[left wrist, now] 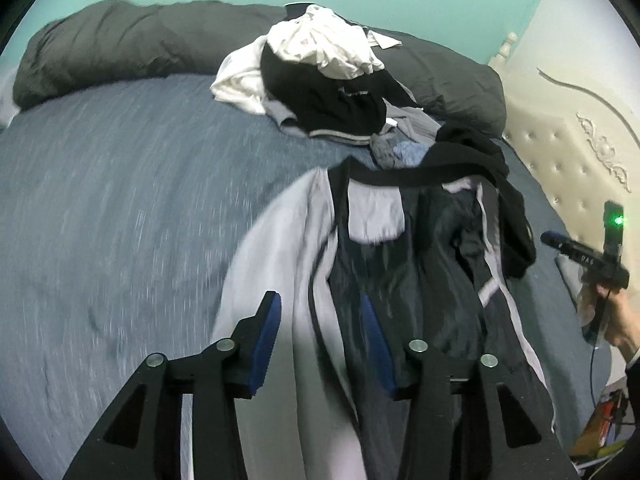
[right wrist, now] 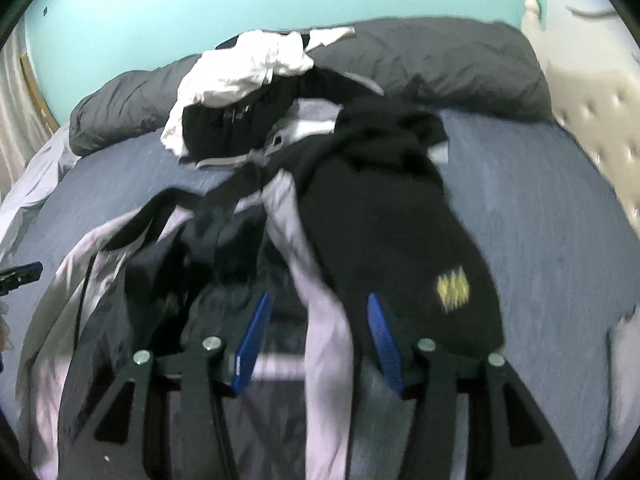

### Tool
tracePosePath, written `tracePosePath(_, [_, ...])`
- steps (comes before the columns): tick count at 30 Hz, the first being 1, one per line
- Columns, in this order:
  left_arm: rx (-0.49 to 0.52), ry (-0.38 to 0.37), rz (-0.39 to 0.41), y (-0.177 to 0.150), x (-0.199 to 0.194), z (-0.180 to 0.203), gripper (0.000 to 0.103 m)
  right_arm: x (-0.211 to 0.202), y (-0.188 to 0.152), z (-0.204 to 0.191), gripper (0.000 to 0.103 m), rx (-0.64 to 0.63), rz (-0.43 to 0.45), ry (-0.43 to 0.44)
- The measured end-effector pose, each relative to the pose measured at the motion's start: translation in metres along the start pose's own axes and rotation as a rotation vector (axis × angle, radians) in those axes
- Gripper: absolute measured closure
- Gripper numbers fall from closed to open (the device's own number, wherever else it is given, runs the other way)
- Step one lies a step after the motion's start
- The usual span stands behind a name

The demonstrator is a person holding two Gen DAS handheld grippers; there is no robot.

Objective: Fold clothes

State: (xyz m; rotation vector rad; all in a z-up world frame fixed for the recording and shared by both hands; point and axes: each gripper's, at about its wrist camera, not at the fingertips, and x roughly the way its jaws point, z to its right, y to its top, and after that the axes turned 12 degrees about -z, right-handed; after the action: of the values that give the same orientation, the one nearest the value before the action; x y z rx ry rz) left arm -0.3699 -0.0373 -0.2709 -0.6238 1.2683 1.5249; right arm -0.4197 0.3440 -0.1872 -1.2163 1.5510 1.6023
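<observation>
A light grey and black jacket (left wrist: 400, 280) lies spread open on the blue bed sheet (left wrist: 120, 200), lining up. My left gripper (left wrist: 320, 316) hovers over its left front panel, jaws apart, with no cloth pinched between the blue pads (left wrist: 266, 340). My right gripper (right wrist: 316, 308) is open above a pale grey sleeve (right wrist: 320, 320) of the same jacket (right wrist: 132, 280). A black garment with a yellow mark (right wrist: 400, 240) drapes over the jacket's right side. The right gripper (left wrist: 560, 244) also shows at the right edge, held by a hand (left wrist: 616, 320). The left gripper's tip (right wrist: 24, 274) peeks in at the left edge.
A pile of white and black clothes (left wrist: 320, 72) sits farther back on the bed. A dark grey duvet (left wrist: 120, 48) is bunched along the teal wall. A cream tufted headboard (left wrist: 568, 152) stands at the right. Bare sheet stretches to the left.
</observation>
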Motion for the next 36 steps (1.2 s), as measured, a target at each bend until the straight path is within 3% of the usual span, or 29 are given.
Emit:
tracePosePath(6, [-0.015, -0.023, -0.045, -0.061, -0.004, -0.002, 0.054, 0.000, -0.072, -0.016, 0.050, -0.041, -0.132, 0.051])
tracePosePath(17, [-0.043, -0.056, -0.051, -0.132, -0.025, 0.002, 0.054, -0.017, -0.182, -0.028, 0.050, -0.034, -0.229, 0.107])
tracePosePath(25, [-0.098, -0.068, -0.083, -0.168, -0.035, -0.014, 0.054, -0.023, -0.226, -0.024, 0.050, -0.007, -0.268, 0.092])
tracePosePath(36, [-0.160, -0.055, -0.098, -0.214, -0.056, -0.040, 0.054, -0.028, -0.258, -0.017, 0.050, -0.005, -0.297, 0.066])
